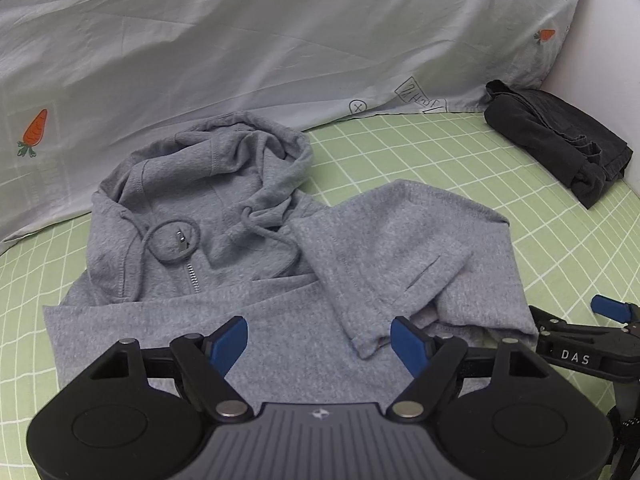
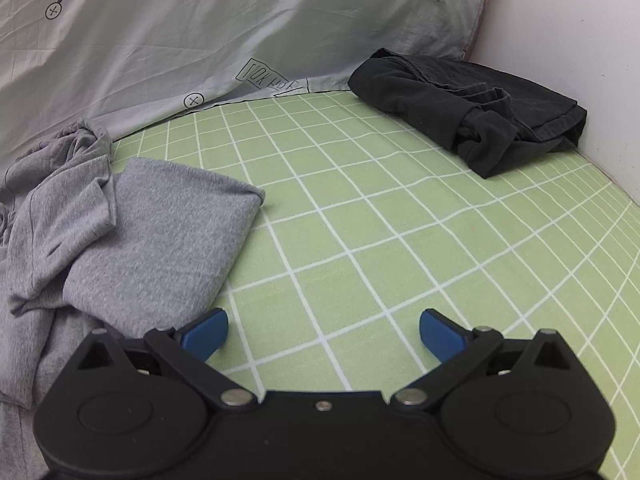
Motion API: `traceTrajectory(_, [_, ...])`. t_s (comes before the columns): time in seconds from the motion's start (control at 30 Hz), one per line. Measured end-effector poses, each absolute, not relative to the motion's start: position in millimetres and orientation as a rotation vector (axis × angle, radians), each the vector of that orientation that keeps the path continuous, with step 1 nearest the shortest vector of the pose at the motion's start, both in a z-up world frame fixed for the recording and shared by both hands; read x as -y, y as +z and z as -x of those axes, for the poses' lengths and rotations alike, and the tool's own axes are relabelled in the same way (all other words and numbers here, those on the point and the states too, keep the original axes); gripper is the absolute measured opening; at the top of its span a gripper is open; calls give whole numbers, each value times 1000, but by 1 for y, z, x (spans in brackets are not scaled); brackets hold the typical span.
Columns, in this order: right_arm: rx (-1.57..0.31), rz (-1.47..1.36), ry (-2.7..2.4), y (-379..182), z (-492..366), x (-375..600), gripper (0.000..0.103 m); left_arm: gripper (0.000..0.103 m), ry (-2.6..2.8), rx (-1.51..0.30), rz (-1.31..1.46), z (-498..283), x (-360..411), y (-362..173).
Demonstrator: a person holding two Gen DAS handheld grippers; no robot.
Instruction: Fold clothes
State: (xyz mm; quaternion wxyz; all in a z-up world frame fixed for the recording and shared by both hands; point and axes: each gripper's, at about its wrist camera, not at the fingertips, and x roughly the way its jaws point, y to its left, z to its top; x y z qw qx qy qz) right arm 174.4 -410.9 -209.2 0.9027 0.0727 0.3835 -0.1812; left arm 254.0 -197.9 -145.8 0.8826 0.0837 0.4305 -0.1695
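Midway through a folding session on a green checked bedsheet. Folded and parked: one black garment, lying at two o'clock against the white wall, well apart from the work in hand. Only partly folded: a grey zip hoodie, spread face up at the centre of the left wrist view, hood toward twelve o'clock and touching the carrot-print quilt banked up behind it. One sleeve already turned in across the chest, its cuff ending at about five o'clock beside the blue pads; on this evidence, the other side, the hood and the final halving of the body all judged outstanding.

Left gripper angled steeply down over the hoodie's lower body, jaws moderately parted, no cloth pinched between the pads, the cuff just inside the right-hand one. Right gripper tilted down over bare sheet at six o'clock in its own view, jaws spread wide and empty, the folded edge of the hoodie just beside its left pad at nine o'clock. Neither tool gripping fabric at this instant.
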Motion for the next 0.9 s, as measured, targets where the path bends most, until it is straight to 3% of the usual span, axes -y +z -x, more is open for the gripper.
traceTrajectory(0.33, [-801,-150,-363,-208,-179,406,103,4,-386,-933,-74,-269,204,-161])
traceTrajectory(0.9, [-805,-75,-295,-200,-179,387,103,3,-150,-627,57,-215,109,-68])
